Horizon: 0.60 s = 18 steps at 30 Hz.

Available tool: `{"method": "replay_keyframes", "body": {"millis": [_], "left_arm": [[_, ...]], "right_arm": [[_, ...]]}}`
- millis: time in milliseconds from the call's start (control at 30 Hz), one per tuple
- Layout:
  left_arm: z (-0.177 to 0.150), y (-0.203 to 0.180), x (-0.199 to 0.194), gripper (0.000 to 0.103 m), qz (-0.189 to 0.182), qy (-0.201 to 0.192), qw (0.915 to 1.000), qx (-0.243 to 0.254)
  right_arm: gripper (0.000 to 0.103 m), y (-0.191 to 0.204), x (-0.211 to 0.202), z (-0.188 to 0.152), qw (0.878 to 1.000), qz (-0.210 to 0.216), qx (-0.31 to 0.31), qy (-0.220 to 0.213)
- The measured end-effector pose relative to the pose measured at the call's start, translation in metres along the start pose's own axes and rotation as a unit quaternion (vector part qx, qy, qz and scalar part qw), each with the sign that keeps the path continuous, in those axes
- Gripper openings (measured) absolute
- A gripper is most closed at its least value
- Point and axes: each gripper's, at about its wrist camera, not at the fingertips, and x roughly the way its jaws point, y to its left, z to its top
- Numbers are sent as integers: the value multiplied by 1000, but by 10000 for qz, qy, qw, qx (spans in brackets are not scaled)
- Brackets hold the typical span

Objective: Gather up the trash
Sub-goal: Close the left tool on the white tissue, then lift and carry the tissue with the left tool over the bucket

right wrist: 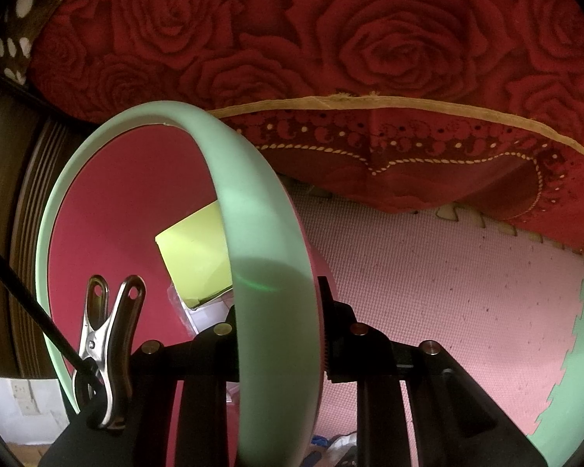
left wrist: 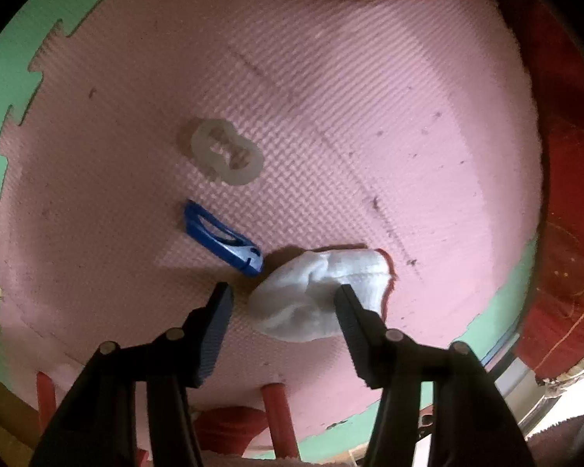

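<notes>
In the left wrist view, a crumpled white tissue (left wrist: 323, 295) lies on the pink foam mat (left wrist: 331, 97). My left gripper (left wrist: 284, 299) is open, its fingers on either side of the tissue's near part. A blue plastic clip (left wrist: 222, 239) lies just left of the tissue, and a pale translucent plastic piece (left wrist: 227, 151) lies beyond it. In the right wrist view, my right gripper (right wrist: 276, 311) is shut on the mint-green rim of a red bin (right wrist: 268, 233), held tilted. A yellow-green box (right wrist: 198, 253) and clear wrapping sit inside the bin.
A red rose-patterned bedspread (right wrist: 370, 58) hangs over the mat's far edge. Green foam tiles (left wrist: 7, 89) border the pink mat. A metal spring clip (right wrist: 109, 342) is fixed at the bin's rim on the left. Red bin parts (left wrist: 280, 416) show under the left gripper.
</notes>
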Motion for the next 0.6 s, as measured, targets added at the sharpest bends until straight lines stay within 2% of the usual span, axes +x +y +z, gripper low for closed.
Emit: {"method": "replay_keyframes", "body": {"millis": [100, 167, 200, 367, 600], "left_arm": [[3, 0, 2, 35, -21, 6, 10000, -26], [5, 0, 0, 24, 27, -101, 9999, -12], [6, 0, -4, 21, 44, -179, 9998, 6], [7, 3, -16, 16, 62, -539, 9985, -49], [-2, 17, -50, 15, 246, -1007, 9946, -58]], "right_arm": [[24, 0, 0, 0, 10000, -2, 2, 1], [24, 0, 0, 0, 10000, -3, 1, 1], [24, 0, 0, 0, 10000, -3, 1, 1], [24, 0, 0, 0, 10000, -2, 0, 2], [25, 0, 0, 0, 10000, -2, 3, 3]]}}
